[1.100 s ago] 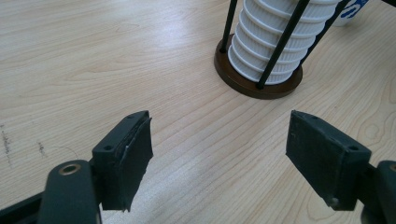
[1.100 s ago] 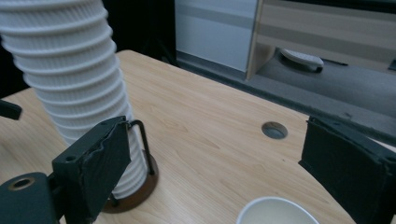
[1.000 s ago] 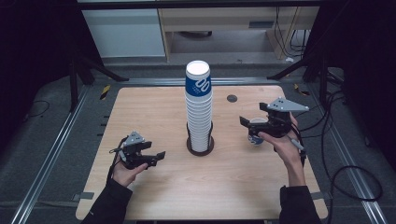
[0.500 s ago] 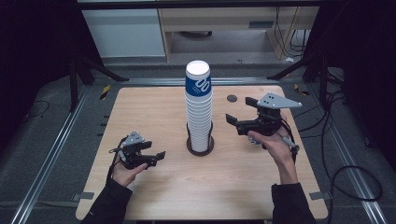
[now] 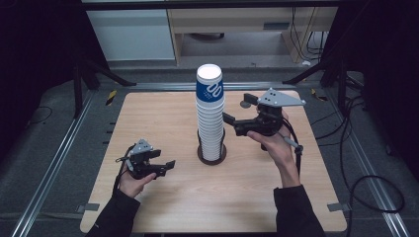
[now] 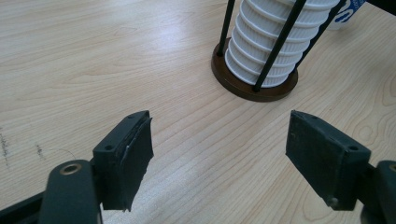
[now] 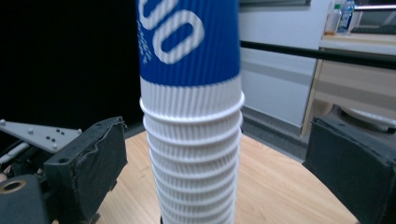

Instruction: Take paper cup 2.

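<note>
A tall stack of upturned white paper cups (image 5: 210,118), topped by a blue-and-white cup (image 5: 209,89), stands in a black wire holder with a round brown base (image 5: 211,157) at the table's middle. My right gripper (image 5: 237,111) hovers just right of the stack, pointing at its upper part. Its jaws have just been opening. In the right gripper view the stack (image 7: 191,140) stands between the wide-apart pads (image 7: 100,158), touching neither. My left gripper (image 5: 165,159) rests low at the front left, open and empty (image 6: 219,154), facing the holder base (image 6: 243,86).
The light wooden table (image 5: 148,113) has bare surface around the holder. Metal rails (image 5: 64,148) run along the floor on both sides. Dark stand legs and a white cabinet (image 5: 133,34) lie beyond the far edge. Cables (image 5: 365,182) trail at the right.
My right gripper has moved left and up toward the stack, and its jaws have spread wider. The left gripper and the stack have stayed put.
</note>
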